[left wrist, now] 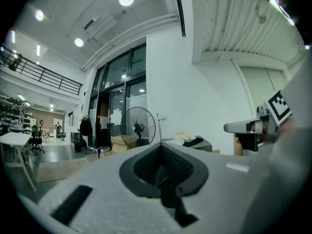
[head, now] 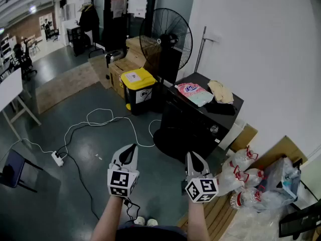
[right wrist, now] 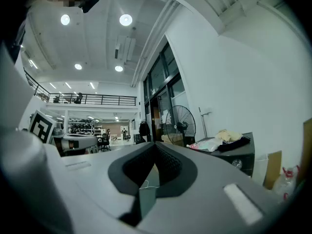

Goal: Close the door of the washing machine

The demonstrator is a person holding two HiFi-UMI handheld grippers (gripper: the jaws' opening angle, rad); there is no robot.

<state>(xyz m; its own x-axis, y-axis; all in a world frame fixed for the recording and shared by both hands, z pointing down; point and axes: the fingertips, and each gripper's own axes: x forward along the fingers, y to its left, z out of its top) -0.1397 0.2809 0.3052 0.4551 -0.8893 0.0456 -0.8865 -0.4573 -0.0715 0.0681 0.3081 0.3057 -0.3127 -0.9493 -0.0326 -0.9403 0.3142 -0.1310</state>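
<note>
Overhead, the head view alone takes in the floor: a boxy black washing machine (head: 200,120) stands against the white wall, up and to the right of both grippers and well apart from them. A dark round form lies low at its front; whether that is its door or the base of the wire-caged pedestal fan (head: 165,35) I cannot tell. On the machine's flat top lie a glossy pink packet (head: 193,93) and a crumpled beige cloth (head: 220,91). A loose white cable (head: 100,120) loops over the smooth grey floor, near a yellow-lidded bin (head: 138,87) and clear plastic bottles (head: 243,177) with red handles.

The left gripper (head: 131,148) has its ribbed dark fingers pressed together on nothing. Only the right gripper view shows the right gripper's (head: 193,157) fingers a slit apart, empty, with floor visible through the gap, and a round metal knob (right wrist: 237,164) on the machine's front.
</note>
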